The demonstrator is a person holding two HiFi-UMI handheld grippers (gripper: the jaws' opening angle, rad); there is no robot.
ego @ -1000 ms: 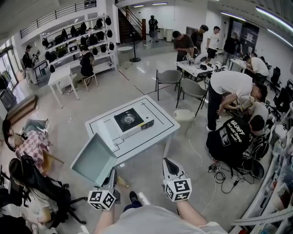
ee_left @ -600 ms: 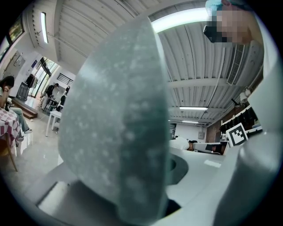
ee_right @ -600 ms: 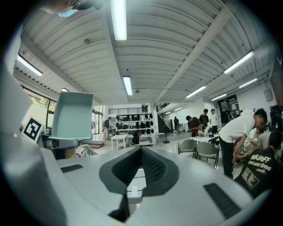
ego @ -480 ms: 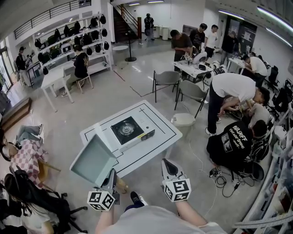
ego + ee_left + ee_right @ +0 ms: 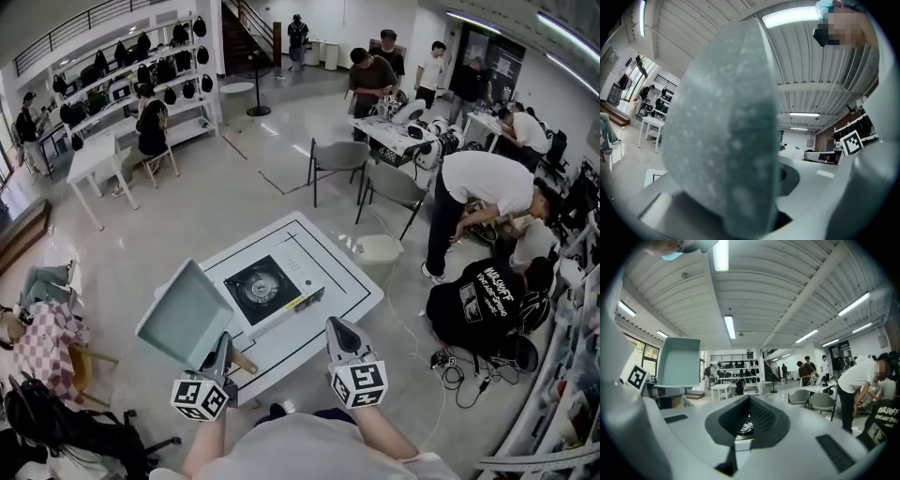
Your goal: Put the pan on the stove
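Above the near-left edge of the white surface (image 5: 349, 281), the left gripper (image 5: 223, 349) has its jaws clamped on the teal square pan (image 5: 184, 314), held off the stove (image 5: 265, 287). The right gripper (image 5: 339, 331) has its jaws closed on nothing.

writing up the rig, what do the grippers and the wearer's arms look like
The left gripper and right gripper are pale grey moulded shells with dark ribbed pads. Each carries a white cube with black square markers. The person wears a light grey short-sleeved top.
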